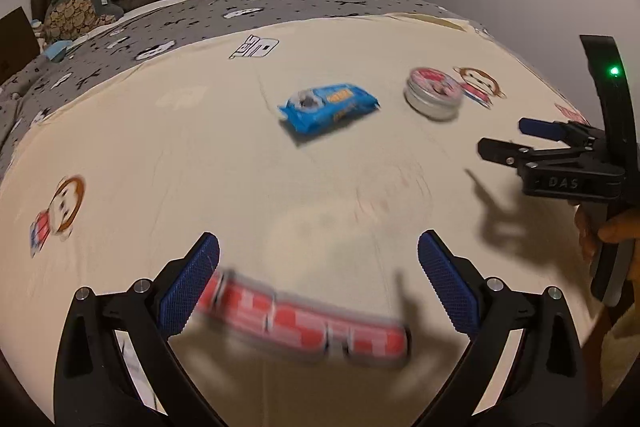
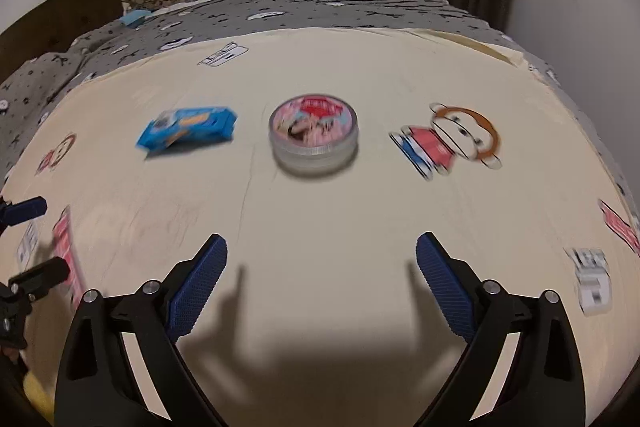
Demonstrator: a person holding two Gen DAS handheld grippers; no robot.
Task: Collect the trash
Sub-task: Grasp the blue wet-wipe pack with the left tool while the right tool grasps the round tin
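A long red-and-white packet (image 1: 304,327) shows blurred on the cream sheet, low between the spread fingers of my left gripper (image 1: 320,283); the pads do not press on it. Its left end is hidden behind the left pad (image 1: 188,287). Farther off lie a blue snack packet (image 1: 328,109) and a round tin with a pink lid (image 1: 434,93). My right gripper (image 2: 320,283) is open and empty, with the tin (image 2: 313,133) straight ahead and the blue packet (image 2: 186,131) to its left. The red packet (image 2: 66,251) and my left gripper (image 2: 32,243) sit at that view's left edge.
The cream sheet (image 2: 320,211) bears cartoon monkey prints (image 2: 452,141). A grey patterned blanket (image 1: 280,3) lies beyond it, with a plush toy (image 1: 76,7), a dark curtain and a brown headboard (image 2: 52,23). A hand (image 1: 612,231) holds my right gripper (image 1: 508,139).
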